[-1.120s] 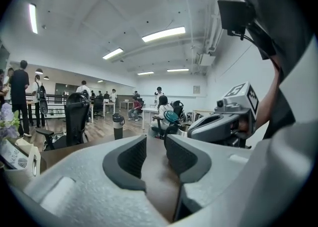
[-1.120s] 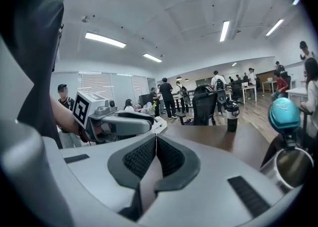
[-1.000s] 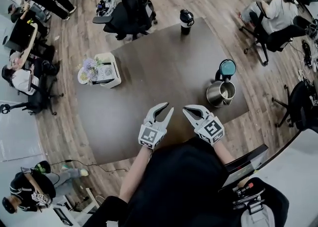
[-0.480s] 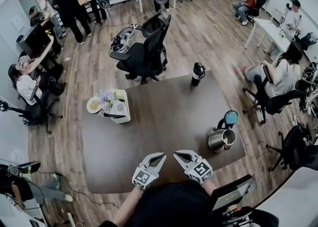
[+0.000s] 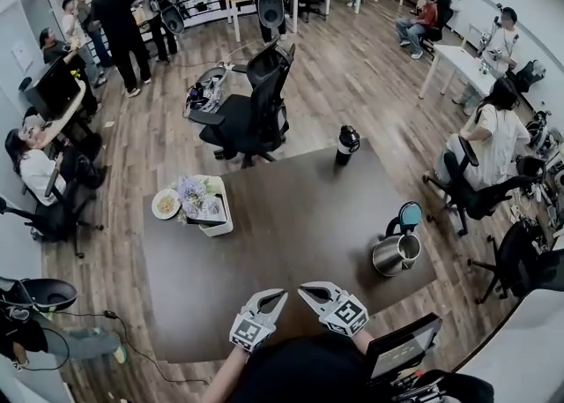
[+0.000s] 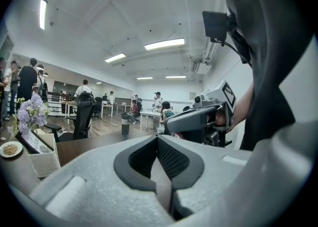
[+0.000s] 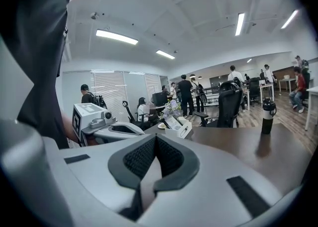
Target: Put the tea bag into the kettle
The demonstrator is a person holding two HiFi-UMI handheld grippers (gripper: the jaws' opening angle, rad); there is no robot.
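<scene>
A steel kettle [image 5: 394, 254] stands on the right side of the dark table [image 5: 291, 225], its teal lid [image 5: 408, 215] flipped up. I cannot make out a tea bag in any view. My left gripper [image 5: 278, 294] and right gripper [image 5: 303, 289] hover side by side over the table's near edge, far from the kettle. In the left gripper view the left gripper [image 6: 157, 138] has its jaws pressed together with nothing between them. The right gripper [image 7: 155, 136] in its own view is likewise shut and empty. Each gripper view shows the other gripper beside it.
A white box [image 5: 211, 211] with flowers and a small plate [image 5: 165, 205] sits at the table's left. A black bottle [image 5: 347, 145] stands at the far edge. Office chairs [image 5: 251, 115] and several people surround the table.
Both grippers have drawn back toward the table's near edge, and the head view has pulled away, showing more of the room. The left jaws, spread a second ago, are now closed.
</scene>
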